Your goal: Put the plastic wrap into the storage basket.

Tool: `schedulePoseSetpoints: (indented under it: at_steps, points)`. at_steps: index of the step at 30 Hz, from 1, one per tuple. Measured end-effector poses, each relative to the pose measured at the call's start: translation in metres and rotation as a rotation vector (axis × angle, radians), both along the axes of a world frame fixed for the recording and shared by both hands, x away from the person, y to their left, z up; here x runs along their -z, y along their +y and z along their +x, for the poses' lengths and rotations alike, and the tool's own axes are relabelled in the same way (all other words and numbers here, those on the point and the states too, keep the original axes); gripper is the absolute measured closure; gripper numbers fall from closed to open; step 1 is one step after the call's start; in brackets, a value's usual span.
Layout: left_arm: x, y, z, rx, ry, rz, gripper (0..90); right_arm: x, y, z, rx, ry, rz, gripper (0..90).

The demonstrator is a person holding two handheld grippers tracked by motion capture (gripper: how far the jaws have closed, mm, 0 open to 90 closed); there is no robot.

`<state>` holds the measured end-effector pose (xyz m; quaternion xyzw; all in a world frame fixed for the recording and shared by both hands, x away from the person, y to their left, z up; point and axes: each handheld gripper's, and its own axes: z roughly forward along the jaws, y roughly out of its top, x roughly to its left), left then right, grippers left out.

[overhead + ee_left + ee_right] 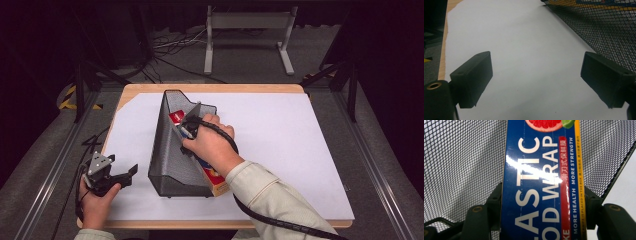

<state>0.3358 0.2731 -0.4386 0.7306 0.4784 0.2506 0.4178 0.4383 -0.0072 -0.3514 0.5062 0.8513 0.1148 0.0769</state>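
The right gripper (pixel 541 212) is pinching the plastic wrap box (pixel 541 182), its long axis lying along the mesh holder (pixel 170 150). The left gripper (pixel 122 175) is resting spread, empty, just beside the holder's wall.

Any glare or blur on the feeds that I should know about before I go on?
Right gripper view: a glare streak crosses the plastic wrap box, washing out some letters. Left gripper view: the jaws are soft and close, the mesh holder dim. High view: the white sheet is evenly lit, surroundings dark.
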Motion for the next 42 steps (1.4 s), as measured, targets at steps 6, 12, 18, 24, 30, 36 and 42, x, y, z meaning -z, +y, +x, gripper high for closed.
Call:
schedulePoseSetpoints:
  at_steps: [6, 12, 18, 24, 30, 36, 42]
  points:
    - [0.000, -0.002, 0.002, 0.009, 0.004, -0.003, 11.4, 0.000, 0.001, -0.001, -0.012, -0.011, -0.009, 37.8]
    - [0.000, -0.006, 0.006, 0.019, 0.004, 0.003, 11.3, 0.000, 0.000, -0.001, -0.020, -0.015, -0.008, 37.6]
    - [0.000, -0.009, 0.009, 0.026, 0.006, 0.000, 11.3, 0.004, -0.002, 0.002, -0.019, -0.034, -0.037, 37.0]
    - [0.000, -0.010, 0.009, 0.030, 0.007, 0.002, 11.3, 0.008, 0.002, 0.002, -0.029, -0.063, -0.071, 37.6]
    - [0.000, -0.009, 0.009, 0.028, 0.008, 0.000, 11.3, 0.003, 0.000, 0.003, -0.035, -0.105, 0.005, 27.0]
    - [0.000, -0.009, 0.010, 0.026, 0.004, 0.001, 11.3, -0.006, -0.006, 0.002, -0.100, -0.204, 0.063, 18.0]
    - [0.000, -0.009, 0.010, 0.025, -0.003, -0.003, 11.3, -0.018, -0.018, -0.003, -0.130, -0.290, 0.178, 16.3]
